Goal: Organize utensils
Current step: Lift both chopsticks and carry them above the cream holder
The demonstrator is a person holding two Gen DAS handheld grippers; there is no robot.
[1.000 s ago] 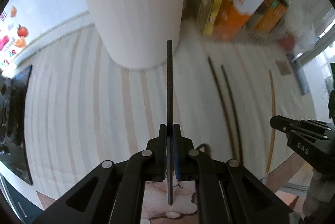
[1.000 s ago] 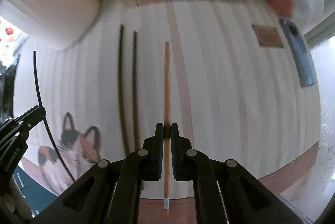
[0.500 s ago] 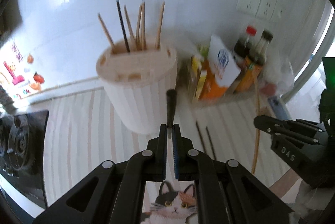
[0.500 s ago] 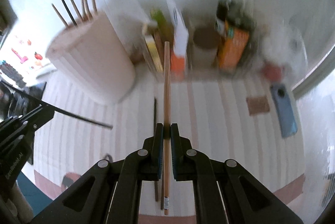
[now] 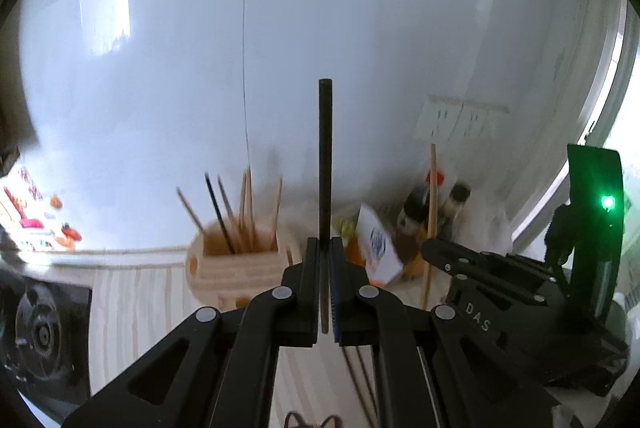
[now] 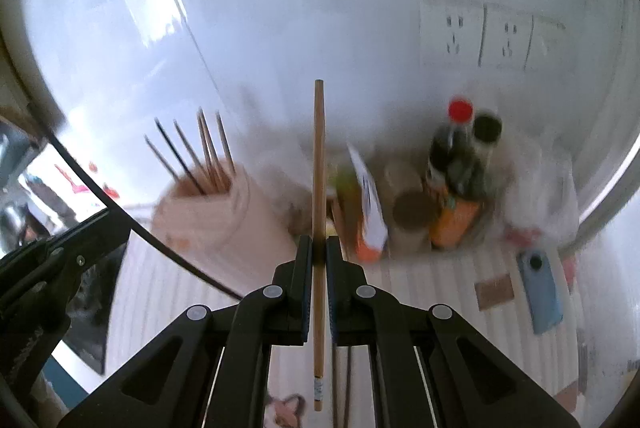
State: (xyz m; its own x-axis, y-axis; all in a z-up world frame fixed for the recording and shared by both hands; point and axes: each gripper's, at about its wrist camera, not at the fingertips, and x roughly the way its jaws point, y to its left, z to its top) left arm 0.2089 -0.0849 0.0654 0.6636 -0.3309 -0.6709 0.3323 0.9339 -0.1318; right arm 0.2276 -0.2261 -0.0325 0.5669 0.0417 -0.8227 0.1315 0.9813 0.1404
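- Both grippers are rising since a second ago: earlier the views were looking down at the striped mat, now we are seeing the white wall and the holder from above.
- Left wrist view: we are clamping the left gripper [image 5: 325, 248] shut on the black chopstick [image 5: 325, 164], which is sticking straight up between the pads, clear of the counter.
- Same view: the chopstick holder [image 5: 236, 268] is sitting behind and left of the pads, with several chopsticks standing in it; blurred bottles [image 5: 434, 212] and a white carton [image 5: 376, 248] are standing to its right by the wall.
- Same view: the right gripper [image 5: 430, 248] is showing at the right edge with the wooden chopstick [image 5: 431, 212] rising from its tip.
- Right wrist view: we are pinching the right gripper [image 6: 319, 248] closed on the wooden chopstick [image 6: 319, 156], held in the air along the finger line.
- Same view: the holder [image 6: 212, 220] is sitting left of the pads; the left gripper [image 6: 116, 218] is entering from the left, its black chopstick [image 6: 132, 216] curving across.
- Same view: two dark chopsticks [image 6: 346, 380] are lying on the striped mat [image 6: 420, 280] below the fingers; a blue phone [image 6: 540, 292] is lying at the right.
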